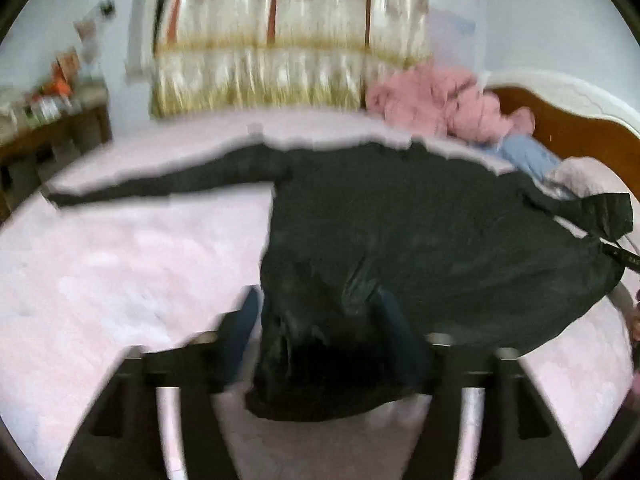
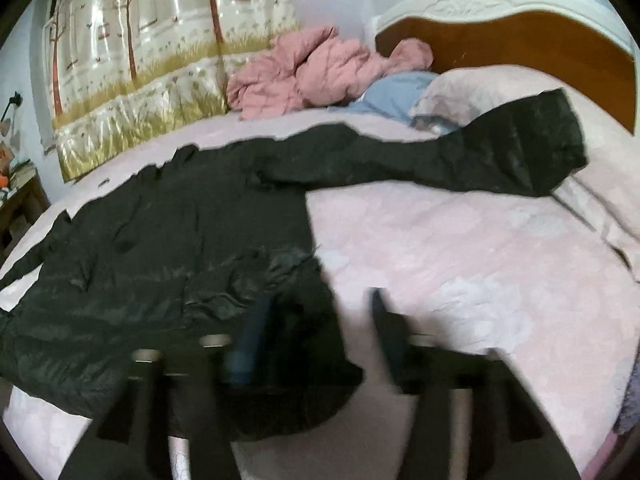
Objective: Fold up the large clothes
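Note:
A large black padded jacket lies spread on the pink bed, one sleeve stretched to the left. My left gripper stands open over the jacket's bottom left corner, with the hem fabric between its two blue fingers. In the right wrist view the jacket fills the left half, its other sleeve reaching over the pillow. My right gripper stands open at the jacket's bottom right corner, its left finger on the fabric, its right finger over the bed sheet.
A pink quilt and a blue cloth are heaped at the head of the bed by the wooden headboard. A patterned curtain hangs behind. A wooden side table with clutter stands at the far left.

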Motion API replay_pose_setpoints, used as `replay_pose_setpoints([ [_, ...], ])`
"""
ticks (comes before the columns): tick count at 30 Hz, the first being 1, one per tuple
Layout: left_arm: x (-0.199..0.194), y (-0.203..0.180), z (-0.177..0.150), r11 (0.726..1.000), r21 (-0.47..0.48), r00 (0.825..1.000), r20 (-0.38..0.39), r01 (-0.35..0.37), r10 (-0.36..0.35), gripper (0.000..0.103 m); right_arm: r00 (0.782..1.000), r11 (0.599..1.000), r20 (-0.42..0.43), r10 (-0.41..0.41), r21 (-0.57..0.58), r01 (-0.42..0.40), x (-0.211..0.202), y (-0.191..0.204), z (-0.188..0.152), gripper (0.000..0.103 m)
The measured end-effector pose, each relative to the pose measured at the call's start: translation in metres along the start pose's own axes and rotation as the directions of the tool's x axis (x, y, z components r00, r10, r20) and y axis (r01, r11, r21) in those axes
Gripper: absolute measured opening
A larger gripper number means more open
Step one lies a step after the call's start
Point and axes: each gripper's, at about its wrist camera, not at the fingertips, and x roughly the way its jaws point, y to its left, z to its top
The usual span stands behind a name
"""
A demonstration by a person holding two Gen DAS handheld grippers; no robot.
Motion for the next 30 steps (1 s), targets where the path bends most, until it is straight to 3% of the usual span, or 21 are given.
replay_pose_setpoints([
  [2, -0.023, -0.013, 0.000, 0.998, 0.057, 0.996, 0.093, -0.024, 0.019, 0.087, 0.999, 1.000, 0.033, 0.013, -0.006, -0.013, -0.017, 0.000, -0.001, 0.070],
  [4, -0.040, -0.028, 0.000, 0.994, 0.103, 0.992, 0.127, -0.022, 0.009, 0.092, 0.995, 0.998, 0.078, 0.067, -0.006, -0.067, -0.039, 0.003, -0.004, 0.085],
  [6, -0.048, -0.043, 0.000, 0.990, 0.139, 0.991, 0.132, 0.010, -0.028, 0.096, 0.985, 0.990, 0.107, 0.137, -0.045, -0.133, -0.059, 0.011, -0.008, 0.089],
  [7, -0.051, -0.052, -0.002, 0.986, 0.166, 0.991, 0.123, 0.035, -0.056, 0.099, 0.982, 0.985, 0.095, 0.166, -0.073, -0.159, -0.064, 0.016, -0.009, 0.090],
  [9, -0.051, -0.068, -0.005, 0.977, 0.206, 0.991, 0.102, 0.061, -0.083, 0.100, 0.967, 0.956, -0.006, 0.253, -0.155, -0.251, -0.066, 0.033, -0.011, 0.096],
  [11, -0.048, -0.086, -0.012, 0.965, 0.258, 0.994, 0.086, 0.046, -0.070, 0.100, 0.956, 0.917, -0.092, 0.280, -0.269, -0.295, -0.067, 0.058, -0.018, 0.097],
  [15, -0.030, -0.111, -0.019, 0.936, 0.347, 0.998, 0.001, 0.060, -0.064, 0.100, 0.968, 0.839, -0.108, 0.225, -0.484, -0.249, -0.068, 0.098, -0.035, 0.097],
  [18, -0.011, -0.121, -0.023, 0.916, 0.400, 0.998, -0.062, 0.034, -0.010, 0.100, 0.976, 0.800, -0.159, 0.150, -0.561, -0.214, -0.054, 0.115, -0.045, 0.097],
  [21, 0.007, -0.123, -0.031, 0.897, 0.439, 0.984, -0.171, 0.039, 0.042, 0.101, 0.979, 0.764, -0.188, 0.082, -0.618, -0.183, -0.041, 0.122, -0.055, 0.097],
  [24, 0.015, -0.120, -0.037, 0.885, 0.466, 0.983, -0.170, 0.013, 0.075, 0.103, 0.984, 0.719, -0.179, 0.023, -0.681, -0.140, -0.034, 0.127, -0.068, 0.097],
  [27, 0.022, -0.116, -0.033, 0.888, 0.458, 0.981, -0.154, -0.033, 0.115, 0.103, 0.991, 0.728, -0.136, 0.012, -0.678, -0.102, -0.026, 0.129, -0.065, 0.097],
  [30, 0.041, -0.100, -0.024, 0.886, 0.444, 0.966, -0.138, -0.135, 0.217, 0.103, 0.996, 0.751, -0.068, -0.066, -0.660, 0.005, -0.011, 0.127, -0.058, 0.097],
])
